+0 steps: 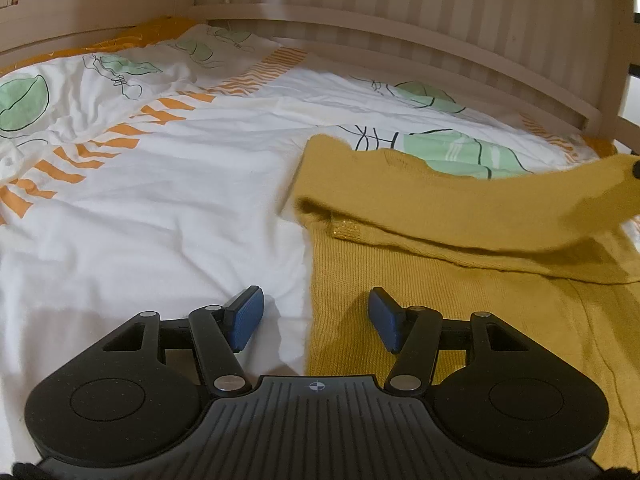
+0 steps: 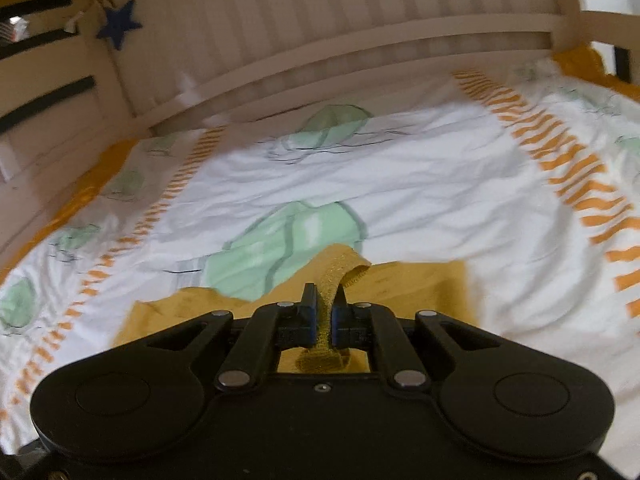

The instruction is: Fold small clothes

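Observation:
A mustard-yellow knitted sweater [image 1: 460, 288] lies on the bed at the right of the left wrist view, with one sleeve [image 1: 460, 216] folded across its upper part. My left gripper [image 1: 316, 316] is open and empty, its blue pads [image 1: 245, 318] straddling the sweater's left edge just above the bedding. My right gripper [image 2: 324, 304] is shut on a glittery cuff of the sweater [image 2: 340, 272] and holds it lifted above the rest of the garment [image 2: 420, 284]. The right gripper's tip shows at the far right edge of the left wrist view [image 1: 636, 170].
The bed is covered by a white duvet [image 1: 160, 208] with green leaf shapes and orange stripes. A pale wooden slatted bed rail [image 1: 400, 36] runs along the far side. A dark blue star [image 2: 119, 26] hangs on the rail at the left.

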